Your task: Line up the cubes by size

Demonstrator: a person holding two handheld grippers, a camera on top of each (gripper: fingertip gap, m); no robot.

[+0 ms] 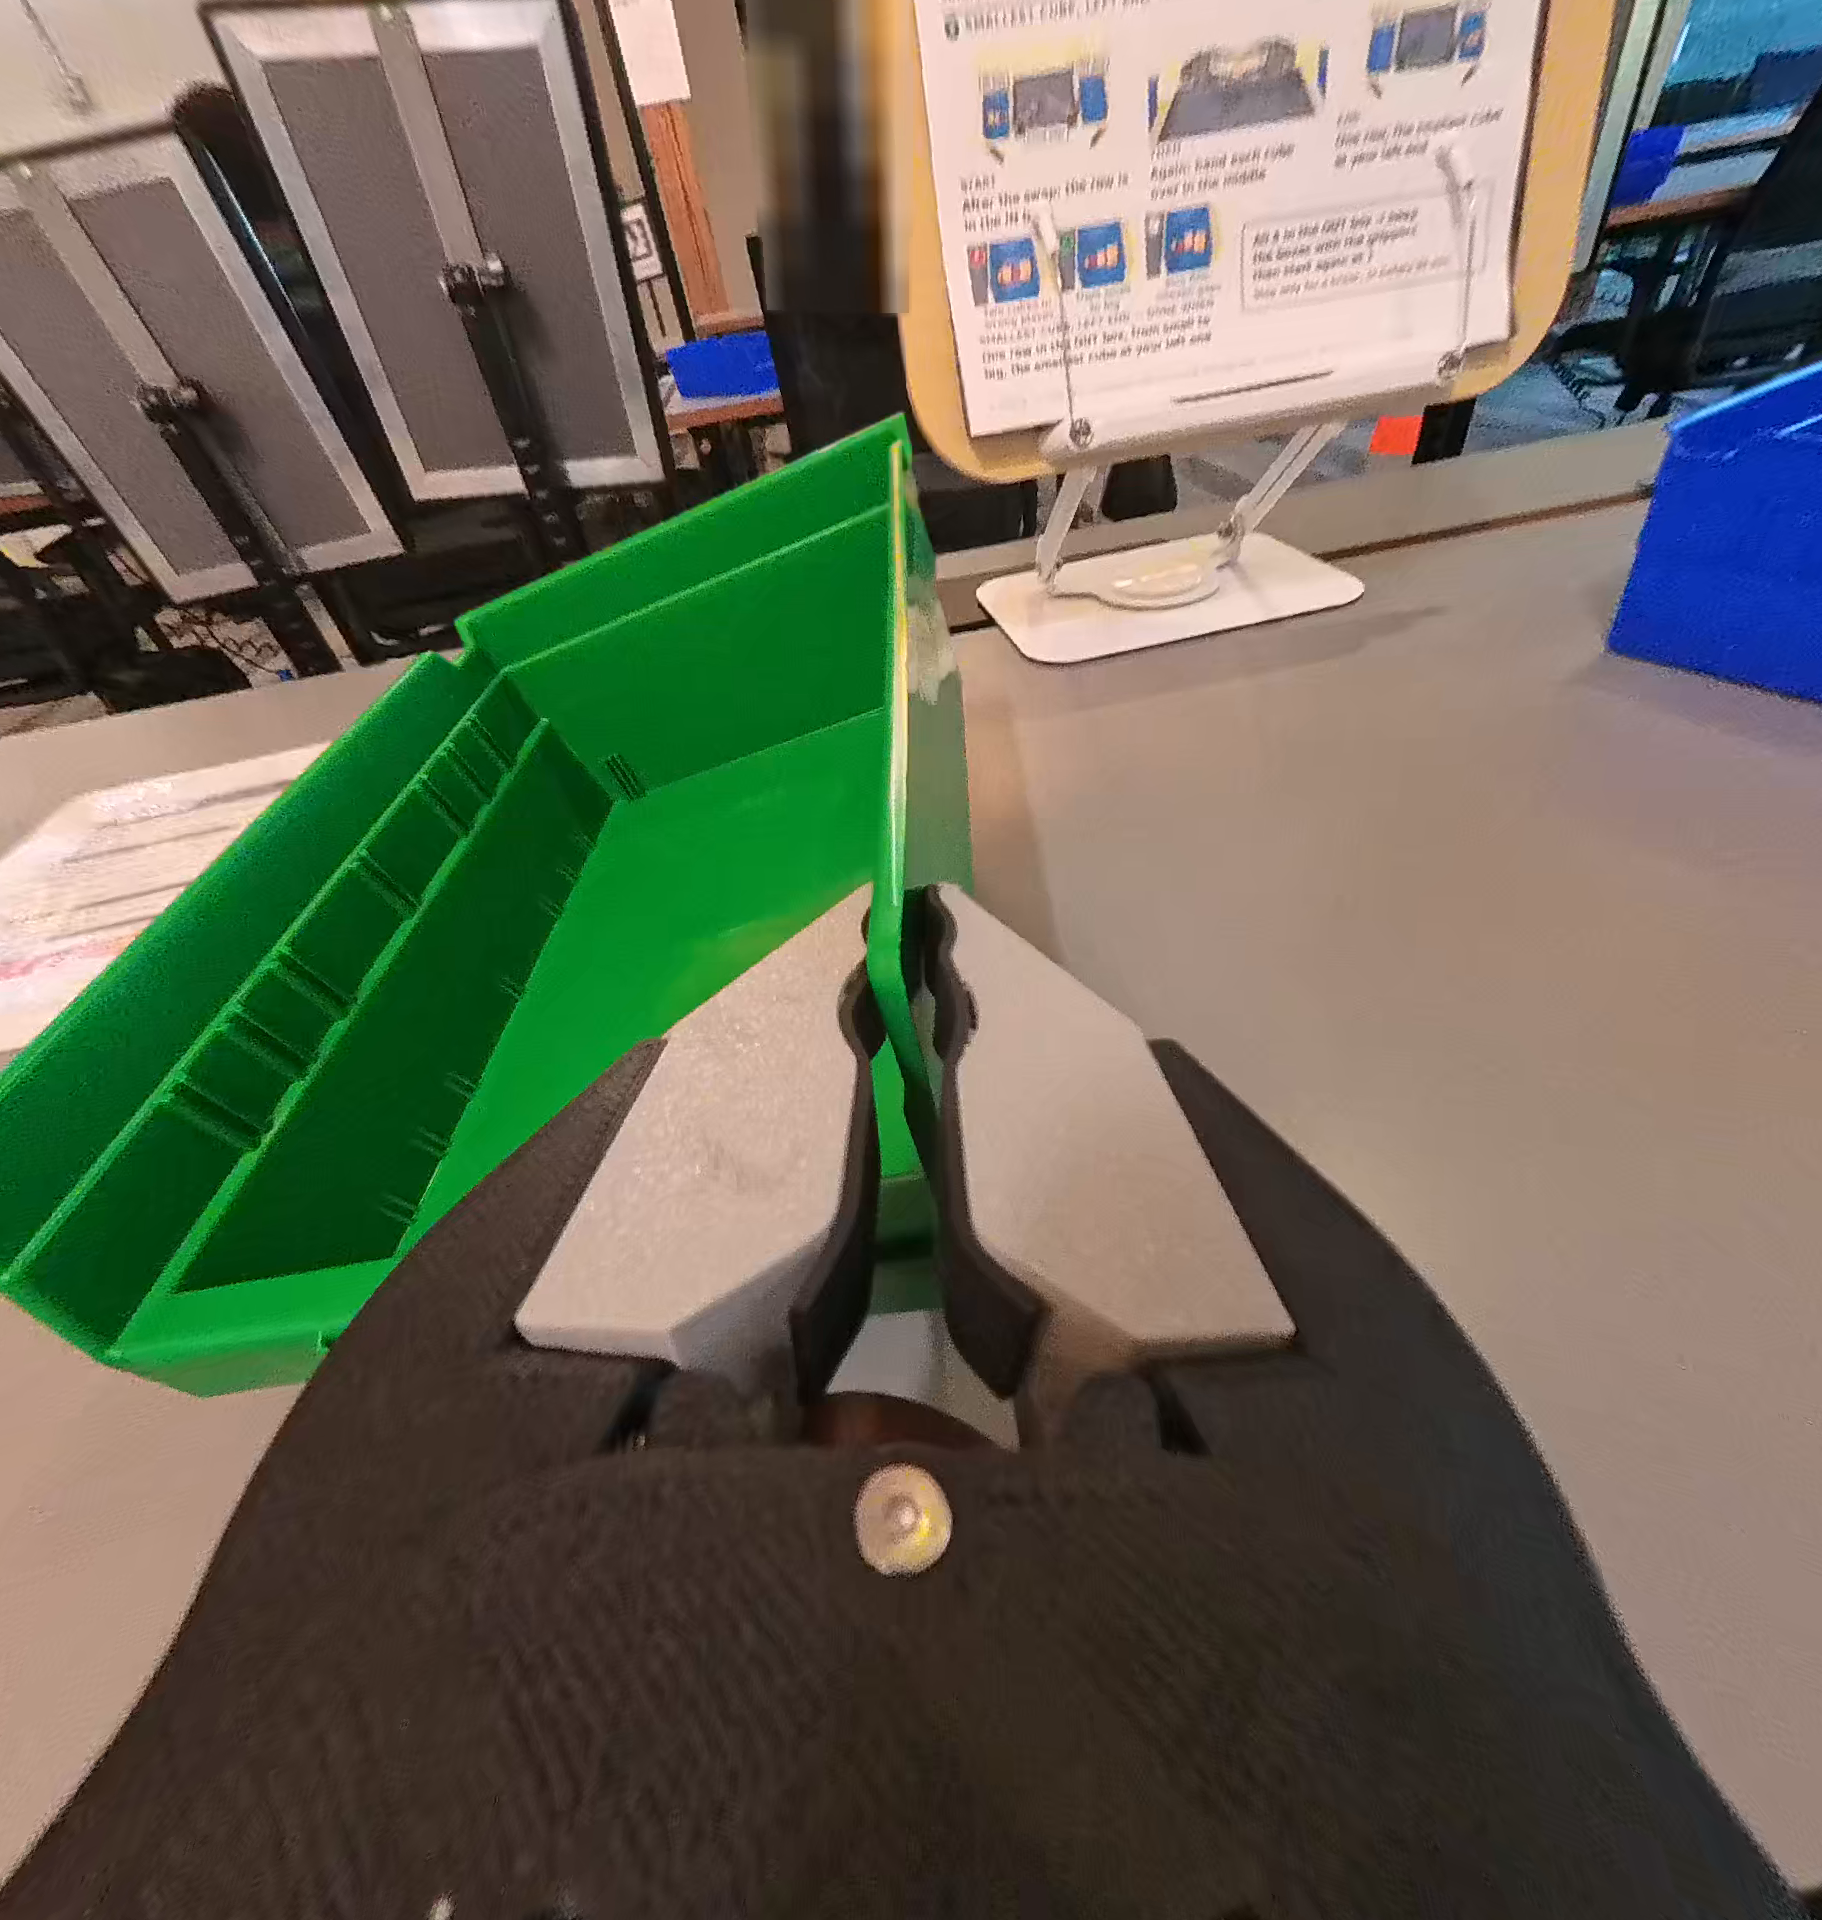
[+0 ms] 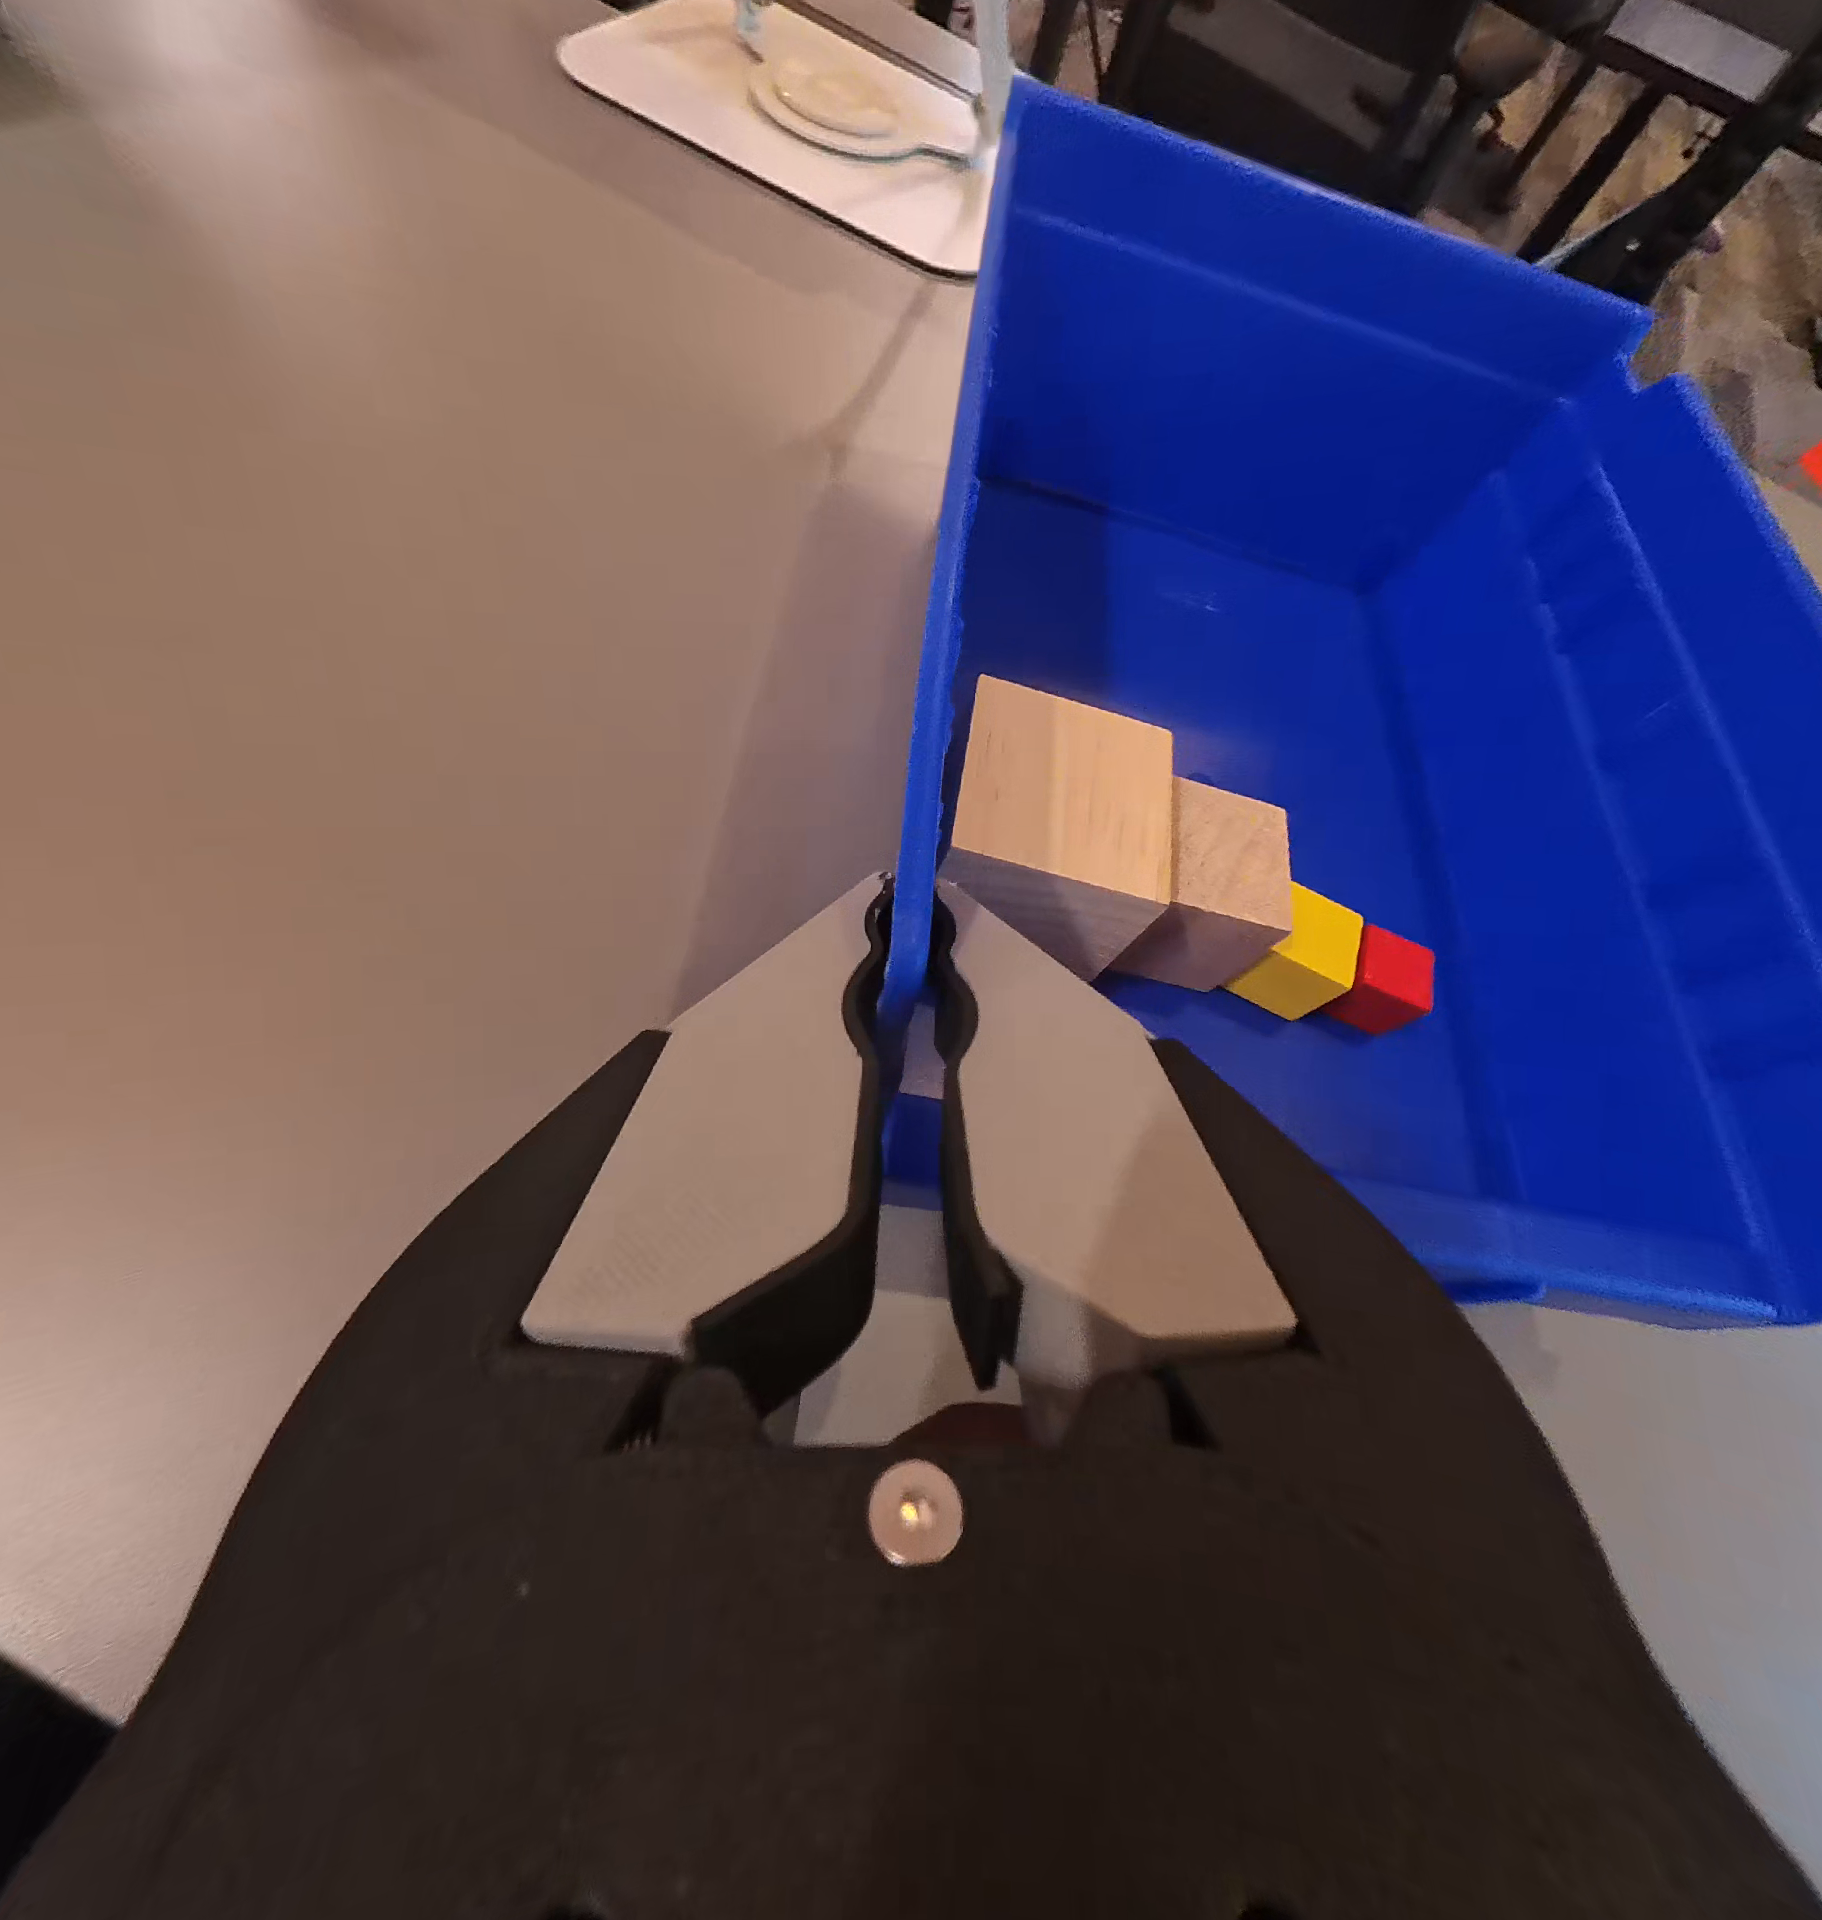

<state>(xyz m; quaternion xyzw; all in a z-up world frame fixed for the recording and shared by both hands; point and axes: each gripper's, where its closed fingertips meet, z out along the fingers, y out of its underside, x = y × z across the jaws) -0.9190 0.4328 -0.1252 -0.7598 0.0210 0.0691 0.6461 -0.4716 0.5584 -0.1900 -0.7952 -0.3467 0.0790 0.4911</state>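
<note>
In the right wrist view, a blue bin [image 2: 1250, 416] holds a row of cubes touching side by side: a large wooden cube [image 2: 1063, 800], a smaller wooden cube [image 2: 1229, 873], a yellow cube [image 2: 1302, 951] and a small red cube [image 2: 1390, 977]. My right gripper [image 2: 912, 925] is shut on the blue bin's left wall. In the left wrist view, my left gripper [image 1: 902, 935] is shut on the right wall of a green bin [image 1: 678, 831], which is tilted and has nothing visible inside. The blue bin's corner also shows in the left wrist view [image 1: 1759, 540].
Both bins are over a grey table [image 1: 1406, 935]. A document stand with an instruction sheet [image 1: 1229, 208] on a white base [image 1: 1177, 603] stands at the far edge between the bins. A laminated sheet [image 1: 76, 883] lies left of the green bin. Racks stand beyond the table.
</note>
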